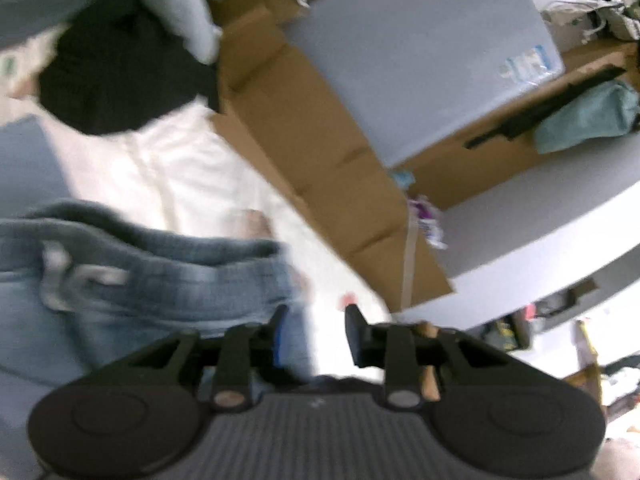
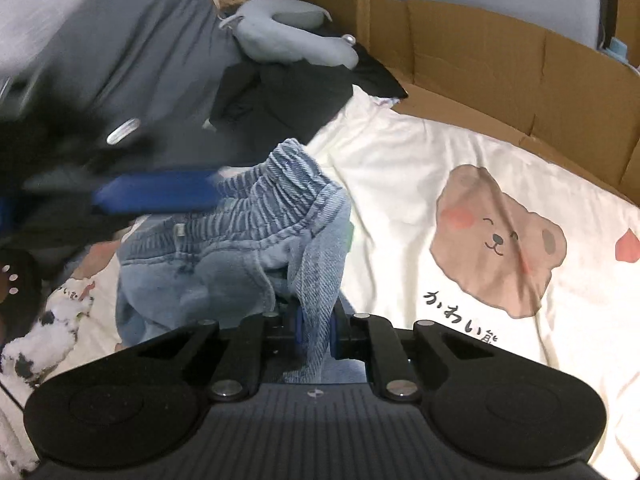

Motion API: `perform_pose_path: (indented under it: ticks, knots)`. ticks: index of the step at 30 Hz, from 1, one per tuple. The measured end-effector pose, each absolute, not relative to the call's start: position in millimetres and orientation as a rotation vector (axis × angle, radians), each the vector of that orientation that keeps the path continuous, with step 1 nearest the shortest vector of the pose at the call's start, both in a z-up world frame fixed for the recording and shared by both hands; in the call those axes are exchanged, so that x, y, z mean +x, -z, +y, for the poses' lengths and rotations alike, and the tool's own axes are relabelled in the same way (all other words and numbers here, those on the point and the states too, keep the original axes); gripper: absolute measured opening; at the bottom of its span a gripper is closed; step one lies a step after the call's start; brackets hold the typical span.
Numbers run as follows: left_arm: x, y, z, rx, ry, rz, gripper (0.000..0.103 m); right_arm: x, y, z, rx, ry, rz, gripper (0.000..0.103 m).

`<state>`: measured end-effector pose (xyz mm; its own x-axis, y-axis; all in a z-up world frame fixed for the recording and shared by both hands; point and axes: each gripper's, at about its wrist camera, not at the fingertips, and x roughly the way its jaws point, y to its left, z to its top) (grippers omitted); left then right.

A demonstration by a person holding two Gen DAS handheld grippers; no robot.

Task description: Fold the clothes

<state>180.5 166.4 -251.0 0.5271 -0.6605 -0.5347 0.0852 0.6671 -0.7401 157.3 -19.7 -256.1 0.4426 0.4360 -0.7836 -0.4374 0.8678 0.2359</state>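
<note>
Light blue denim shorts (image 2: 256,248) with an elastic waistband hang bunched above a cream bedsheet (image 2: 400,168) printed with a bear. My right gripper (image 2: 316,332) is shut on a fold of the denim, which runs down between its blue pads. In the blurred left wrist view the shorts (image 1: 160,280) fill the lower left. My left gripper (image 1: 314,320) is open, and the waistband's right edge reaches between its fingers. From the right wrist view, the left gripper (image 2: 160,196) shows as a blurred blue pad against the waistband.
A black garment (image 2: 288,100) and a grey neck pillow (image 2: 288,36) lie at the head of the bed. A cardboard wall (image 2: 500,72) borders the sheet's far side. Grey bedding (image 2: 140,52) lies at the left. A black-and-white plush (image 2: 44,336) sits at the lower left.
</note>
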Motion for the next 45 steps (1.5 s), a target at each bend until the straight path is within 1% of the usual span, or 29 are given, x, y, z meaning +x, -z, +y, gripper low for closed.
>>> perform_pose_path:
  ticks: [4, 6, 8, 9, 12, 14, 17, 18, 21, 22, 26, 31, 37, 39, 45]
  knots:
    - [165, 258, 200, -0.671, 0.382, 0.938, 0.031, 162, 261, -23, -0.023, -0.546, 0.987, 0.014]
    - [158, 263, 213, -0.65, 0.324, 0.949, 0.031, 164, 260, -21, -0.034, -0.547, 0.987, 0.023]
    - [151, 268, 225, -0.63, 0.266, 0.959, 0.032, 168, 259, -16, -0.059, -0.547, 0.979, 0.028]
    - [148, 270, 231, -0.619, 0.237, 0.964, 0.032, 170, 258, -13, -0.077, -0.547, 0.973, 0.034]
    - [138, 278, 249, -0.585, 0.148, 0.978, 0.035, 179, 257, -5, -0.129, -0.554, 0.959, 0.039]
    - [135, 283, 258, -0.545, 0.079, 0.991, 0.038, 187, 257, 1, -0.167, -0.56, 0.954, 0.04]
    - [131, 289, 272, -0.463, -0.011, 0.996, 0.044, 193, 261, 10, -0.224, -0.578, 0.942, 0.04]
    - [130, 291, 276, -0.445, -0.033, 0.994, 0.047, 194, 262, 12, -0.239, -0.588, 0.941, 0.037]
    - [131, 299, 289, -0.403, -0.082, 0.997, 0.048, 196, 262, 10, -0.236, -0.613, 0.933, 0.017]
    - [132, 302, 291, -0.383, -0.089, 1.002, 0.048, 196, 261, 9, -0.234, -0.615, 0.931, 0.016]
    - [138, 317, 288, -0.313, -0.092, 1.033, 0.048, 197, 258, 1, -0.237, -0.597, 0.922, 0.014]
    - [142, 342, 295, -0.315, -0.113, 1.059, 0.048, 199, 256, -15, -0.245, -0.536, 0.901, 0.013]
    - [144, 356, 291, -0.369, 0.003, 1.016, 0.052, 208, 264, -49, -0.212, -0.43, 0.907, 0.013]
    - [147, 356, 286, -0.386, 0.045, 1.0, 0.051, 212, 268, -59, -0.204, -0.398, 0.91, 0.013]
    - [149, 332, 267, -0.446, 0.195, 0.896, 0.05, 213, 284, -90, -0.197, -0.303, 0.924, 0.013]
